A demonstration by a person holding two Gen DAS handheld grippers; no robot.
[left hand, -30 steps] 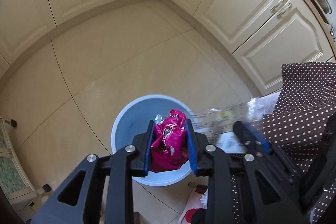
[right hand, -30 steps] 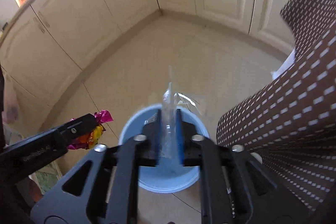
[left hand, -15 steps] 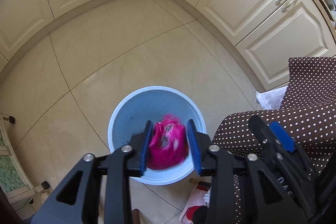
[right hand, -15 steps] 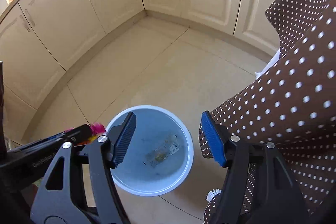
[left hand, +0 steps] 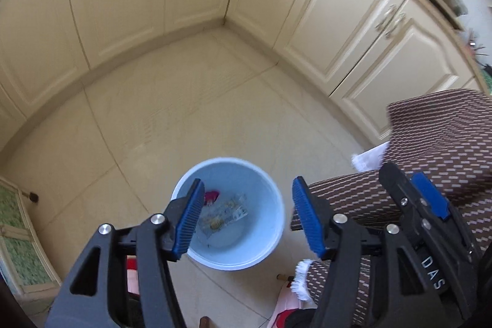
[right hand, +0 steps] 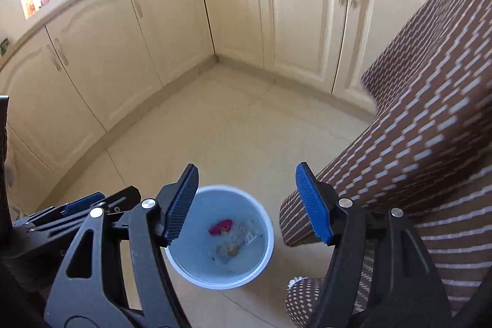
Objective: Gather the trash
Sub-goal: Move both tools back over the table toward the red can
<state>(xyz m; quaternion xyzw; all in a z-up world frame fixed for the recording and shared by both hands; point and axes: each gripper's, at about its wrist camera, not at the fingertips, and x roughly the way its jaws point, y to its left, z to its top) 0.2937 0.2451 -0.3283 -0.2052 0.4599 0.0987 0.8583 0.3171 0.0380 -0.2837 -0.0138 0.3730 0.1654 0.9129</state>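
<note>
In the left wrist view, the pale blue bin [left hand: 229, 212] stands on the tiled floor [left hand: 172, 119] in the lower middle of the frame. Two pieces of trash already lie at its bottom — a pink wrapper [left hand: 211, 195], half hidden behind the left pad, and a clear plastic wrapper [left hand: 223, 214] just beside it. That part of the collecting looks done; no other litter shows on the floor here, so whether more is left cannot be told. The left gripper [left hand: 246, 219] hangs above the bin with its jaws opening, and nothing sits between the blue pads: it has let go and touches nothing. At the right edge a second blue-tipped tool, the right gripper [left hand: 412, 199], crosses in front of the person's brown dotted clothing [left hand: 446, 137]. Cream cabinets [left hand: 338, 20] fill the upper frame.

In the right wrist view, the same bin [right hand: 267, 254] sits at the lower centre, with the pink wrapper [right hand: 220, 226] toward the left of its floor and the clear plastic wrapper [right hand: 235, 245] touching or nearly touching it on the right. The right gripper [right hand: 247, 203] is spread wide over the bin — empty, pads clear of everything. The left gripper [right hand: 83, 203] pokes in from the lower left edge. The dotted clothing [right hand: 430, 128] takes up the right side, cabinets [right hand: 295, 14] the top. I judge the drop finished for these two items.
</note>
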